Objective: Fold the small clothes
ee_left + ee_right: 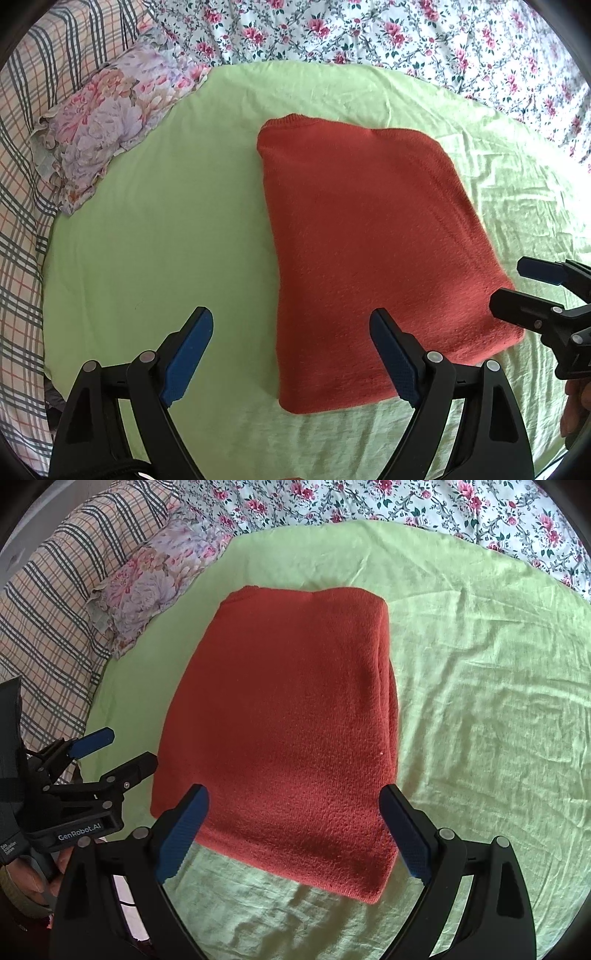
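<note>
A wrinkled light-green bedsheet covers the work surface; a white quilt printed with pink flowers borders its far edge, and a plaid checked pillow and a pastel floral cushion lie at the far left. A rust-red knitted garment folded into a thick rectangle lies flat near the centre of the sheet. The left gripper hovers over the garment's near-left corner, jaws spread wide, holding nothing. The right gripper hovers above the garment's near edge, jaws likewise spread and empty. No containers are visible.
</note>
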